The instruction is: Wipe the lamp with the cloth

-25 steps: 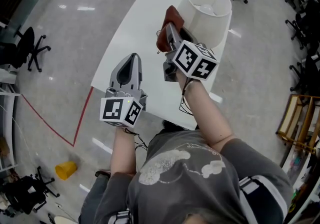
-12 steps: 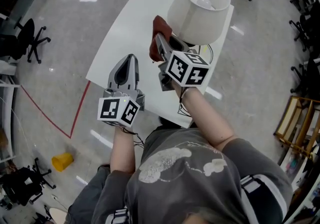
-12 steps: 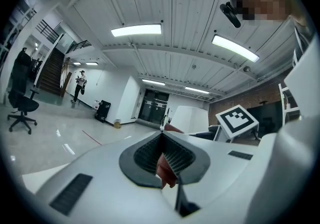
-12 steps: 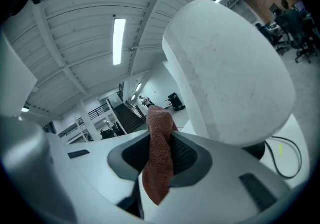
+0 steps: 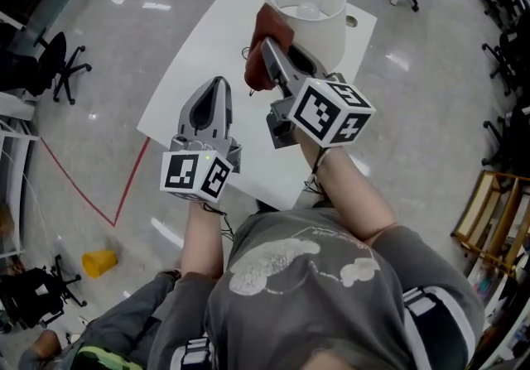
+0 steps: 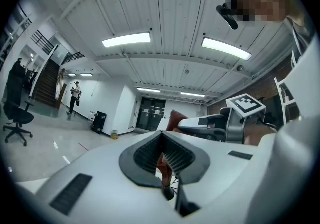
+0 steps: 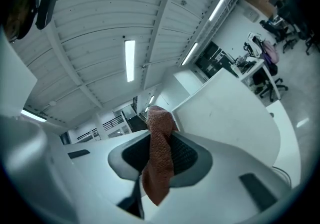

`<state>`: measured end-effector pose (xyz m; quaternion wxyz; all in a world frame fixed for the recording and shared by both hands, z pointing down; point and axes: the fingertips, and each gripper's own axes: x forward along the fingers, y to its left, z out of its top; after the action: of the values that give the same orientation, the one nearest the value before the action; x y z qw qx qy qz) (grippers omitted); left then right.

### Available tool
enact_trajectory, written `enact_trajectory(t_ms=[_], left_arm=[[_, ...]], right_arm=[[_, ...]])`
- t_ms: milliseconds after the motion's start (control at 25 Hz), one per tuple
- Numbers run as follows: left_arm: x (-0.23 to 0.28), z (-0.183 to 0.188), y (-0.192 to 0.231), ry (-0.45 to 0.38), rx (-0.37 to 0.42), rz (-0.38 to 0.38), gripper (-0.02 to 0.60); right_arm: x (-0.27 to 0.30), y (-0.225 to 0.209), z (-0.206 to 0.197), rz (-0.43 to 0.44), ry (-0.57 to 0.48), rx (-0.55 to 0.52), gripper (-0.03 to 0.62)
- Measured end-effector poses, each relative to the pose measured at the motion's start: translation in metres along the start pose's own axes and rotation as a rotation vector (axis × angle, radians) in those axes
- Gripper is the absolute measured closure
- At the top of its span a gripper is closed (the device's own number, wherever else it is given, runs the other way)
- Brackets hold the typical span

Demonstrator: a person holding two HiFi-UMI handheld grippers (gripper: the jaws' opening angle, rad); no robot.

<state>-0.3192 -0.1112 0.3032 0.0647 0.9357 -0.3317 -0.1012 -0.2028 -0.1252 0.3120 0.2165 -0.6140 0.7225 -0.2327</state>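
1. The right gripper point(image 5: 272, 55) was clenched on the rust-red terry cloth point(image 7: 159, 154). In the right gripper view the fabric was pinched between the ribbed pads, one end rising above the jaw tips and the other hanging below.
2. The left gripper point(image 5: 216, 91) had its jaws drawn together with nothing between them. It hung over the white table point(image 5: 203, 37), to the left of the other gripper and apart from the lamp point(image 5: 319, 25).
3. The bunched cloth at the right gripper's tip sat at the outer left wall of the lampshade point(image 7: 235, 113). From the head view it looked pressed to the wall, though that angle could not settle whether it touched or lay just beside.
4. The lamp stood at the far end of the table, its shade upright and the bulb point(image 5: 308, 8) visible through the open top. The base was hidden behind the right gripper.
5. As a judgement, the cloth was in hand and had been brought to the shade, so the wiping seemed to be at its start or under way. Nothing on the white shade showed which parts had been covered. The rest of the wall, the rim and the base could all be left to do.
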Motion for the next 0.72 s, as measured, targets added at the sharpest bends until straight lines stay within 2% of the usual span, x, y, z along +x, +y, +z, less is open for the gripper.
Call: enact_trajectory(t_ms=[160, 360, 720], left_arm=[[0.004, 0.004, -0.008, -0.008, -0.002, 0.022, 0.574], [0.001, -0.004, -0.022, -0.019, -0.015, 0.071, 0.574], [-0.006, -0.040, -0.032, 0.045, -0.046, 0.176, 0.574]], right_arm=[[-0.001, -0.009, -0.006, 0.007, 0.057, 0.002, 0.503], [-0.014, -0.029, -0.037, 0.019, 0.184, -0.017, 0.503], [-0.033, -0.061, -0.072, 0.055, 0.346, -0.047, 0.503]])
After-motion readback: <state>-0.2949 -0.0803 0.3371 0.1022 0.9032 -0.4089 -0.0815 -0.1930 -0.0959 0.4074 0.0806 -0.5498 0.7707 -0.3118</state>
